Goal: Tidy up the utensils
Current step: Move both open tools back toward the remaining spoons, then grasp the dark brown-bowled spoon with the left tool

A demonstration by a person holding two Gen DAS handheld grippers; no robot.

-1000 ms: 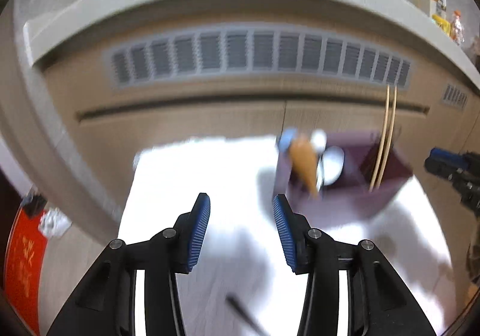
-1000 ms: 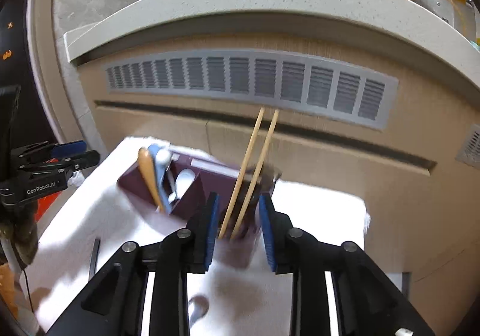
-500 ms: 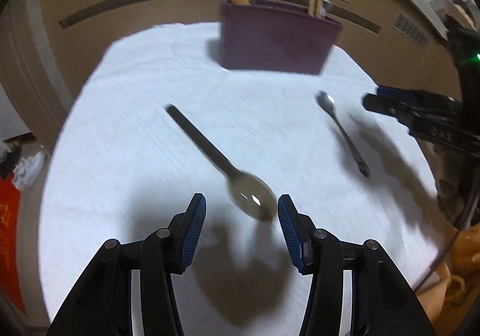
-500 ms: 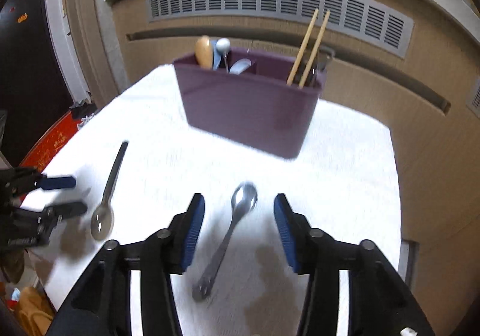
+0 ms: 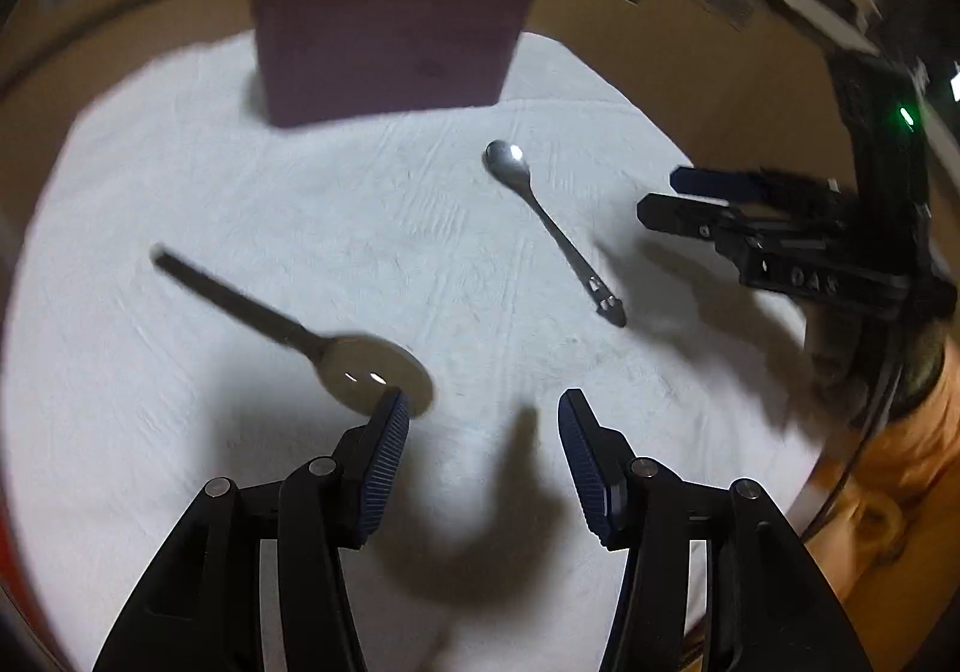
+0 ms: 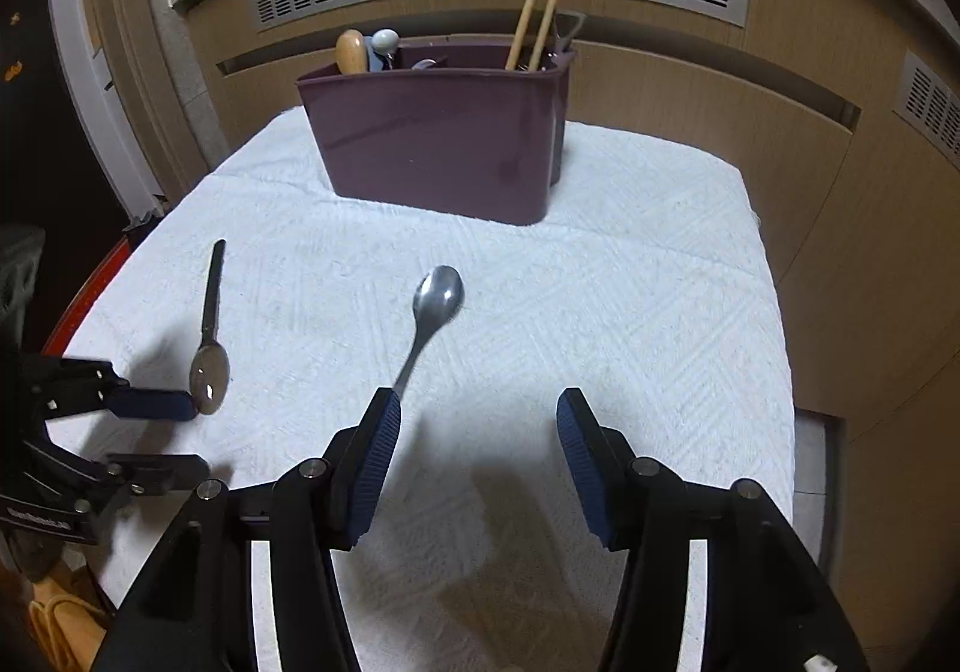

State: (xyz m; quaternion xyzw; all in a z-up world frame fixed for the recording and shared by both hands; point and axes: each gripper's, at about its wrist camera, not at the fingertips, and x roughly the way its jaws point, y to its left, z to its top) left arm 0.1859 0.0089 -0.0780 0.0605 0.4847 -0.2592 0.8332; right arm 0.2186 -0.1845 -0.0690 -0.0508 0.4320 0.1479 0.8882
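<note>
Left wrist view: the left gripper (image 5: 483, 417) hangs low over the white cloth (image 5: 180, 180) with its jaws spread and nothing between them. The dark-handled spoon (image 5: 312, 342) lies flat on the cloth, its bowl just ahead of the left blue pad (image 5: 387, 456) (contact cannot be confirmed; the frame is blurred). The silver spoon (image 5: 552, 231) lies flat further right, bowl toward the maroon caddy (image 5: 390, 48), which stands upright at the far side of the cloth. The right gripper (image 5: 696, 198) enters from the right edge, near the silver spoon's handle end.

Right wrist view: the right gripper (image 6: 474, 414) is spread wide and holds nothing. The silver spoon (image 6: 432, 312) lies ahead, its handle end running behind the left pad (image 6: 378, 456). The dark-handled spoon (image 6: 210, 336) lies at left, its bowl beside one finger of the left gripper (image 6: 162, 432). The caddy (image 6: 444, 144) holds two chopsticks (image 6: 537, 9) in its right compartment and a wooden handle (image 6: 351, 51) at its left.
</note>
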